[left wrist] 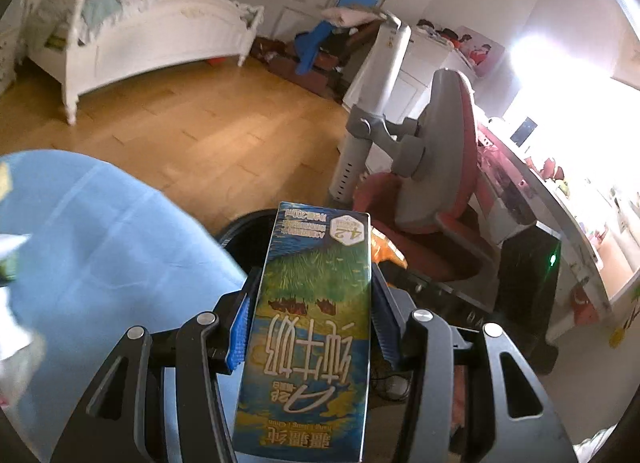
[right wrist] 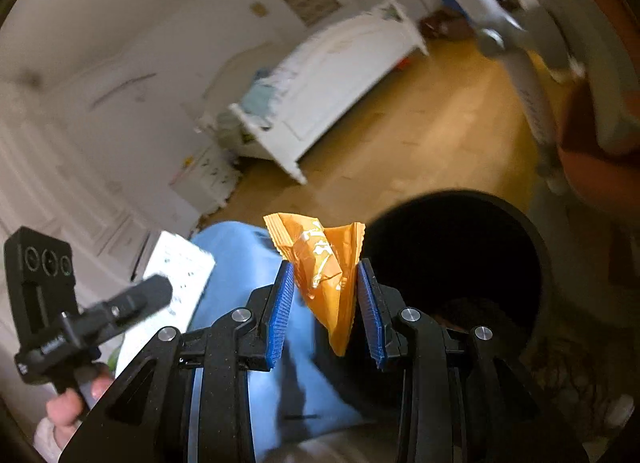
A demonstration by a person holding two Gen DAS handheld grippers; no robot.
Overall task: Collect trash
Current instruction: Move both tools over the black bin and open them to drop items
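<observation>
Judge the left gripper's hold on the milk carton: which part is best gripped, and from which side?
Grip the milk carton across its two narrow side walls, about mid-length, coming in along its long axis from one end, as the left gripper does now. The box is tall and flat-sided, so the blue pads sit flush on parallel faces and it is unlikely to twist.

A white bed (left wrist: pixel 160 39) stands at the upper left of the left wrist view on a wooden floor (left wrist: pixel 208 131). A grey and red chair (left wrist: pixel 436 151) fills the centre right, with a cluttered desk (left wrist: pixel 560 199) along the right edge. Blue cloth (left wrist: pixel 108 247) covers the lower left
</observation>
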